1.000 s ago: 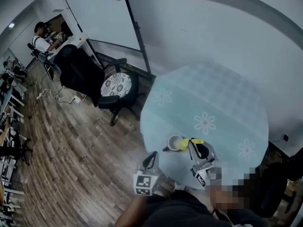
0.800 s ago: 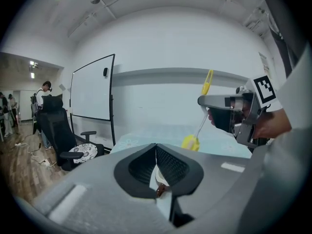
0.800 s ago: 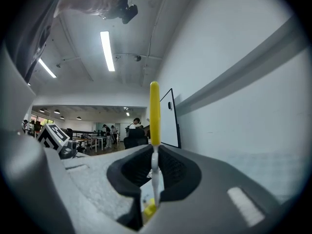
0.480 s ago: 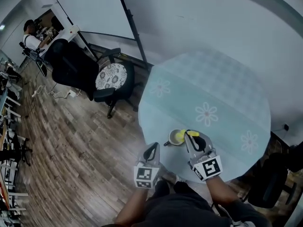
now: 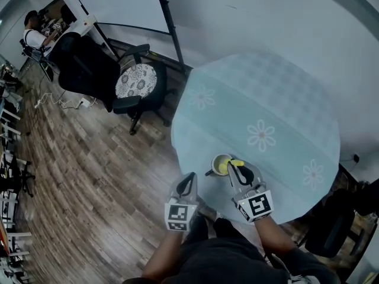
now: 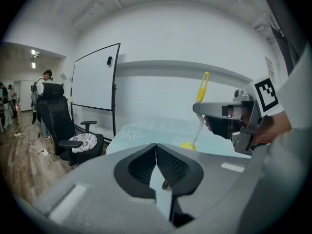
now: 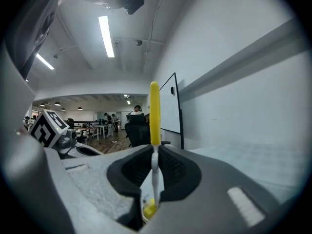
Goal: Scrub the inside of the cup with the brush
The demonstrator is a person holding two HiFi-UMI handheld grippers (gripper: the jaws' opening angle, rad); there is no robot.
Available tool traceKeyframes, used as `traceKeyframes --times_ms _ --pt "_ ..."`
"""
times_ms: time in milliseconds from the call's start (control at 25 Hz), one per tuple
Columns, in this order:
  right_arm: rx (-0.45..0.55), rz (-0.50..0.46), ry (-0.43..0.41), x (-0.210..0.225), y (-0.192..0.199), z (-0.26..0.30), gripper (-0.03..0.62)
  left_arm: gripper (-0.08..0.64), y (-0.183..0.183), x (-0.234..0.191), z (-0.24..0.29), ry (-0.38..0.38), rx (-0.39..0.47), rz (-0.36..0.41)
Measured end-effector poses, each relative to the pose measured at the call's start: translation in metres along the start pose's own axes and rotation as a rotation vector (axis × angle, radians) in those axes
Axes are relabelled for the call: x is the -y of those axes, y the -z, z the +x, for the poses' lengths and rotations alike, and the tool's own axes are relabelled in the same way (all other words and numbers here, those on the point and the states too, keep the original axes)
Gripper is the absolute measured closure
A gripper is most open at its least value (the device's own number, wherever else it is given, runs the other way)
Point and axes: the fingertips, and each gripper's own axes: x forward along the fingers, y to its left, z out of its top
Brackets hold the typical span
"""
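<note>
A white cup [image 5: 215, 161] stands near the front edge of the round table [image 5: 278, 108], its handle pointing left. My right gripper [image 5: 238, 169] is shut on the white stem of a yellow brush [image 5: 227, 166], just right of the cup. The brush's yellow head sits in the cup's mouth. In the right gripper view the stem runs between my jaws and the yellow handle [image 7: 154, 112] sticks up. My left gripper [image 5: 188, 182] is shut and holds nothing, off the table's edge to the cup's left. The left gripper view shows the brush [image 6: 202, 89] and the right gripper [image 6: 229, 117].
A chair with a patterned seat [image 5: 135, 78] and a black office chair [image 5: 83, 68] stand on the wooden floor left of the table. A whiteboard on a stand [image 5: 167, 18] is behind them. A person [image 5: 33, 36] sits at a far desk.
My right gripper has carried the brush left, from the cup's right rim into the cup's mouth. The left gripper has kept its place by the table's edge.
</note>
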Motion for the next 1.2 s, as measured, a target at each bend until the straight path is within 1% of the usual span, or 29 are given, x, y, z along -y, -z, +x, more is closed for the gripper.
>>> traceKeyframes --times_ms 160,320,480,720,1080,1200 --pt "-0.054 -0.011 0.012 -0.001 0.016 0.006 0.555 0.554 0.014 -0.016 0.000 -0.022 -0.012 -0.051" --pt "-0.073 -0.003 0.003 -0.003 0.026 0.008 0.555 0.554 0.023 -0.026 -0.001 -0.042 -0.022 -0.063" --pt "-0.079 0.002 -0.006 -0.002 0.032 0.013 0.555 0.554 0.032 -0.034 0.003 -0.063 -0.018 -0.073" --pt "-0.071 0.022 -0.038 -0.016 0.029 0.030 0.552 0.554 0.055 -0.059 -0.010 -0.111 -0.065 -0.113" --pt "-0.062 0.017 -0.056 -0.017 0.028 0.056 0.552 0.554 0.059 -0.071 -0.011 -0.132 -0.066 -0.117" --pt "-0.062 0.015 -0.057 -0.013 0.029 0.063 0.552 0.554 0.060 -0.072 -0.010 -0.133 -0.072 -0.095"
